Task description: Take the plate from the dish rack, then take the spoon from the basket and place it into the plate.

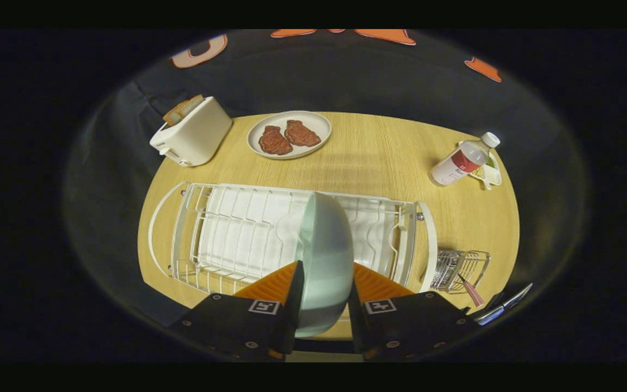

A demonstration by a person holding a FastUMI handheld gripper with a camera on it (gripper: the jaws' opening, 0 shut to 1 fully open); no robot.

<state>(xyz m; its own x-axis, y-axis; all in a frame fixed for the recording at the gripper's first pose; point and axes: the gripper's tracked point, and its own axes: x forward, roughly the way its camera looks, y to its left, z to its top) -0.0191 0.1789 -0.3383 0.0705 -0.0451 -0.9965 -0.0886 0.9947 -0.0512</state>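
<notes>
A pale green plate [329, 231] stands on edge between my two fingers, and my gripper [325, 267] is shut on its lower rim. The plate hangs over the front middle of the white wire dish rack [237, 234]; whether it still rests in the rack's slots I cannot tell. Just right of the rack stands a small wire basket [463, 267]. A red-patterned handle [474, 294] and shiny metal cutlery [504, 307] stick out of it towards me. Which piece is the spoon is unclear.
Everything stands on a round wooden table [379, 158]. Beyond the rack are a white toaster [191, 136] holding bread, a white plate with two pieces of meat [313, 122], a lying bottle [463, 160] and a small white dish [492, 173].
</notes>
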